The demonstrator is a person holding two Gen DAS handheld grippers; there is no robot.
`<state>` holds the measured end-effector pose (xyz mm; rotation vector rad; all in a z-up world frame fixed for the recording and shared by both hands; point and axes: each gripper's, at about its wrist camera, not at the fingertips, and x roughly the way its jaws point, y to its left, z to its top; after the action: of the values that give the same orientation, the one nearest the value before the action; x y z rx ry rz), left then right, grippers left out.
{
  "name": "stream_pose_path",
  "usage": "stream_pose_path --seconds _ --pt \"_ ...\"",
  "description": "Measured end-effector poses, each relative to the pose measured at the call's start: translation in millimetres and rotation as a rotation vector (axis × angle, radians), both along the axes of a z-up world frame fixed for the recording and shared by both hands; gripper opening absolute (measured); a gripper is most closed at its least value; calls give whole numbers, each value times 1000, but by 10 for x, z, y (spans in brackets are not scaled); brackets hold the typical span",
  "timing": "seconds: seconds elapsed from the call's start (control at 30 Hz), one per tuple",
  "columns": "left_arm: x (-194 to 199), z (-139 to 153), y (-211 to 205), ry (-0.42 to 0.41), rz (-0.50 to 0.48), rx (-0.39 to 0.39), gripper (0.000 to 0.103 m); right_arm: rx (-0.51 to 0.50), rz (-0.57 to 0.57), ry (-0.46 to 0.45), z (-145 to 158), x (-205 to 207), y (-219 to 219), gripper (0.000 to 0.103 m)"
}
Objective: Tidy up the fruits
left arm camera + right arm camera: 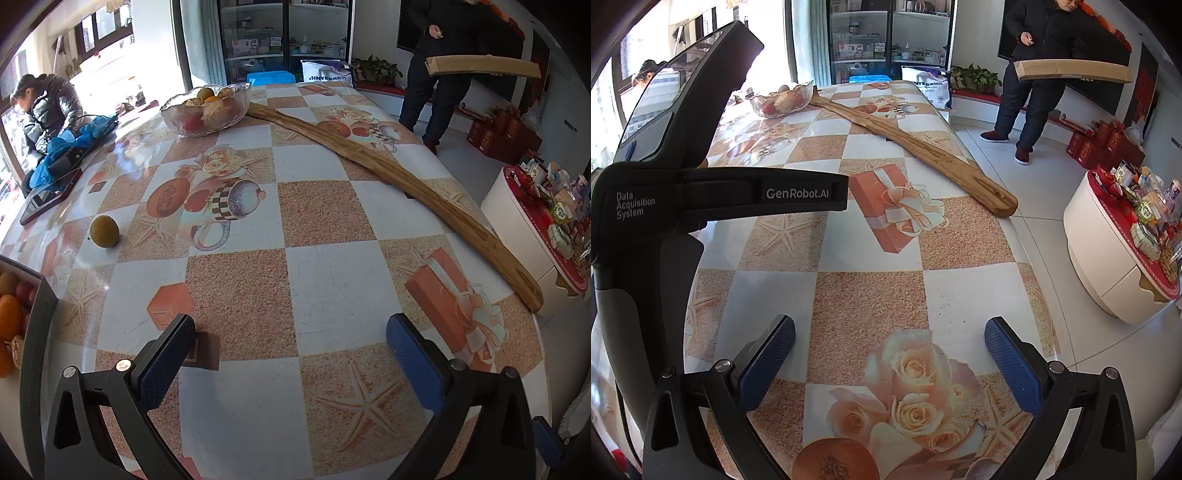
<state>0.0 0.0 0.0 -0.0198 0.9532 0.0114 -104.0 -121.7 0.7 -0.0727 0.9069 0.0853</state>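
Note:
A brownish-green round fruit point(104, 231) lies alone on the patterned table at the left. A glass bowl point(205, 109) with several fruits stands at the table's far end; it also shows in the right wrist view point(782, 100). A grey box point(35, 321) at the near left edge holds oranges and other fruits point(9, 317). My left gripper point(291, 349) is open and empty above the table, well right of the lone fruit. My right gripper point(890, 350) is open and empty above the near table. The left gripper's body point(683, 184) fills the left of the right wrist view.
A long wooden plank point(388, 166) lies diagonally across the table's right side. A phone point(50, 197) and blue gloves point(70, 147) lie at the far left edge. One person stands by the window, another point(443, 74) carries a cardboard box at the right. A white round stand point(532, 236) holds packets.

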Motion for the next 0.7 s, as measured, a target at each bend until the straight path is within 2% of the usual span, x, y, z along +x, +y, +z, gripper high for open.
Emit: stream_pose_path --seconds 0.23,0.7 --pt "0 0 1 0 0 0 103 -7 -35 35 33 37 59 103" --pt "0 0 1 0 0 1 103 3 -21 25 15 41 165 103"
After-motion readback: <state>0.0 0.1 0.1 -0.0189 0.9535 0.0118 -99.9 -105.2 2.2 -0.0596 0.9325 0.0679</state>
